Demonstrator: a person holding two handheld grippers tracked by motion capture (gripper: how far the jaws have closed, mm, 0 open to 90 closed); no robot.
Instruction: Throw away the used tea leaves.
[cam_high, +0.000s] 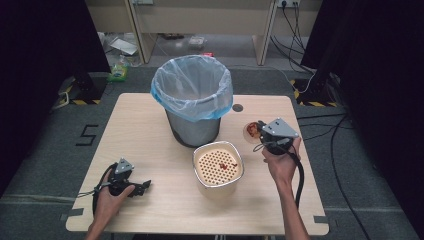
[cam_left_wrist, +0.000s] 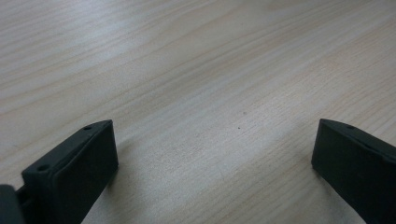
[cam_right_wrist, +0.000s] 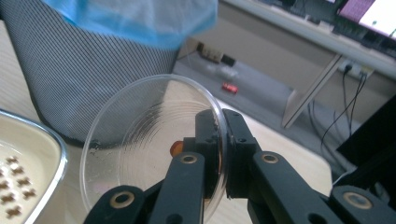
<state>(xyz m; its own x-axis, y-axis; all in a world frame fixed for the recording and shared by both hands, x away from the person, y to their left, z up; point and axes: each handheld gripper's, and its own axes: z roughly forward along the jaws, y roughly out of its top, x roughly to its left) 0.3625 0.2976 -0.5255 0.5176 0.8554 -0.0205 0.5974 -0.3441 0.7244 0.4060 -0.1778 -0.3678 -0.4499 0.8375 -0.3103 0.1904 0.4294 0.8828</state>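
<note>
Fingers (cam_right_wrist: 208, 140) of right gripper (cam_right_wrist: 222, 154) pinch the clear dish (cam_right_wrist: 140, 140) rim.

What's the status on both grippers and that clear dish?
Right gripper shut on clear dish rim, lifted. Left gripper open, on table. Bin ahead.

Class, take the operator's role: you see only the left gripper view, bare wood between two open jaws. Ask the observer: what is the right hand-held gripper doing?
Observer: The right hand-held gripper is shut on the rim of a clear dish.
Operator: Anything in the dish?
Observer: Red scraps lie in it.
Operator: Where might they go?
Observer: A lined bin stands close by on the table.
</note>
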